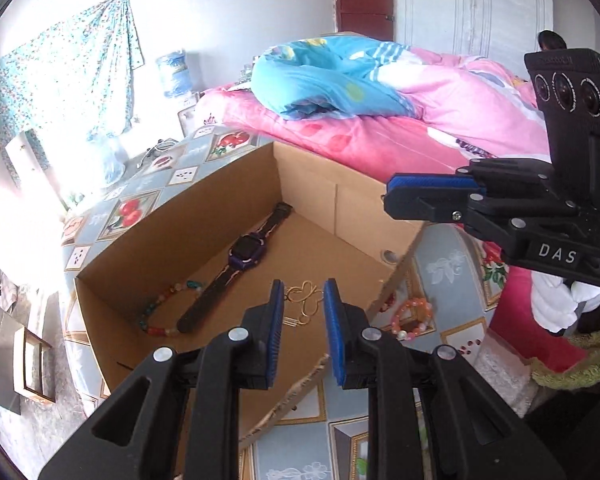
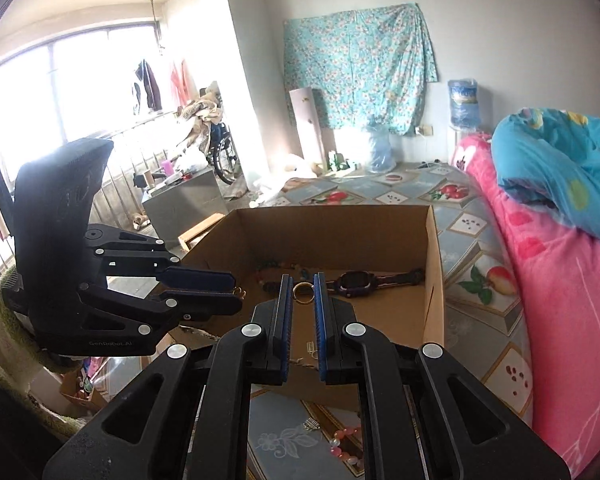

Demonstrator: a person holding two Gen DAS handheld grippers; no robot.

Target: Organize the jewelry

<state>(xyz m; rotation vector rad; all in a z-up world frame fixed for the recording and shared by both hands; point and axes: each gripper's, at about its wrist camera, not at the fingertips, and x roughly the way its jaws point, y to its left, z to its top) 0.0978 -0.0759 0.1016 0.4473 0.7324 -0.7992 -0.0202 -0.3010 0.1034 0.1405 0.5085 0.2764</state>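
A gold ring [image 2: 303, 293] is being pinched by the right gripper [image 2: 303, 294] at frame centre, above the box [image 2: 434, 264]. The left gripper [image 1: 302, 300] is being held open over the box, where a watch [image 1: 242, 258], beads [image 1: 162, 312] and a gold chain [image 1: 305, 300] are lying.

left gripper [image 1: 300, 296] black, blue pads | right gripper [image 2: 302, 288] — same | sleeve [image 1: 560, 372] perhaps green

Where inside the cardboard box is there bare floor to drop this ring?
Bare floor runs between the watch and the cardboard box's bed-side wall, back to the far corner. Crowded: the beaded bracelet and watch line the opposite wall; a gold butterfly piece is at the near edge.
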